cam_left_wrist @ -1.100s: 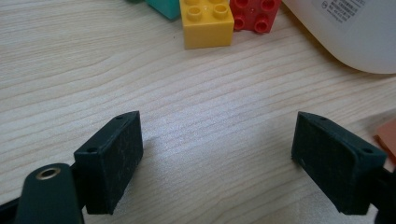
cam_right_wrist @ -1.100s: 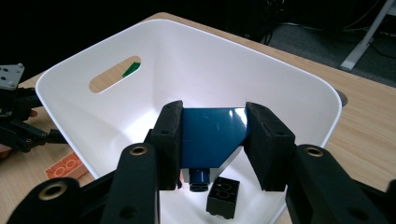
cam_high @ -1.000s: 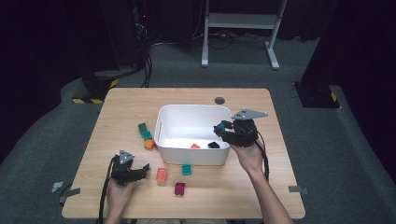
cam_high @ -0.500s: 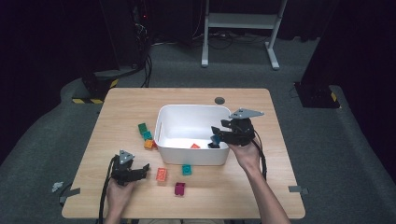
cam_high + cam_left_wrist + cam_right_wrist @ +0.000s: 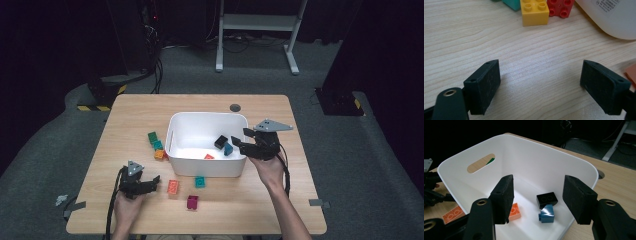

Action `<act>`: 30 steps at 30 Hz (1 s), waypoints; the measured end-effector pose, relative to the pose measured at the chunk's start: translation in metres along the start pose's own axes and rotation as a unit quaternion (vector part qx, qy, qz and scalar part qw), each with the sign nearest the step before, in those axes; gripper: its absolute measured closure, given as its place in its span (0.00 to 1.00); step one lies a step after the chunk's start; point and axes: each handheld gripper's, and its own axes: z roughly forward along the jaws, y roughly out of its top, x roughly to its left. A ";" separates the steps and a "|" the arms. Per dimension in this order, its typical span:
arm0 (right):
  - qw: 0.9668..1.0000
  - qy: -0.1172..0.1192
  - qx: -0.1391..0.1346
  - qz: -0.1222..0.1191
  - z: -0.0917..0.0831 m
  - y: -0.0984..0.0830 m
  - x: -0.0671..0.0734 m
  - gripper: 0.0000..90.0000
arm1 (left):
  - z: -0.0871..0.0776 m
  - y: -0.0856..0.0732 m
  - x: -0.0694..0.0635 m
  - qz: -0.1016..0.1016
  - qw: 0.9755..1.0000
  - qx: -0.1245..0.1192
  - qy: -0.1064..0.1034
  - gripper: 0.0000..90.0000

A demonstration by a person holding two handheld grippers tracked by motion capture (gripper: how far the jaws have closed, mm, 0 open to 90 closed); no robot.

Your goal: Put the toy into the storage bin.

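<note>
We found the blue brick (image 5: 547, 214) lying loose on the floor of the white bin (image 5: 175, 130), just beside a black brick (image 5: 547, 199) and not far from an orange brick (image 5: 513, 211), so three pieces were already inside. The right hand-held gripper (image 5: 537, 196) hung over the bin's right rim with its jaws parted; they had just been opening, and nothing sat between them, the blue brick lying below. Outside the bin, on the surface (image 5: 250, 210), we still counted several pieces: a green and teal cluster with a small orange one (image 5: 156, 145) at the bin's left wall, a teal brick (image 5: 200, 181) and an orange-red brick (image 5: 173, 187) in front of it, and a magenta brick (image 5: 192, 202) nearer the person. The left hand-held gripper (image 5: 152, 181) rested low on the surface beside the orange-red brick, jaws spread wide and empty. We judged the sorting under halfway done.
</note>
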 end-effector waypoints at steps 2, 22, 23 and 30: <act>1.000 -0.002 -0.001 0.000 -0.004 -0.003 -0.001 0.48 | 0.000 0.000 0.000 0.000 1.000 0.000 0.000 0.18; 0.999 -0.033 -0.029 0.025 -0.039 -0.033 -0.015 0.48 | 0.000 0.000 0.000 0.001 1.000 0.002 0.000 0.18; 0.999 -0.035 -0.029 0.026 -0.040 -0.034 -0.016 0.48 | 0.000 0.000 0.000 0.001 1.000 0.002 0.000 0.18; 0.998 -0.042 -0.033 0.031 -0.044 -0.042 -0.017 0.48 | 0.000 0.000 0.000 0.001 1.000 0.002 0.000 0.18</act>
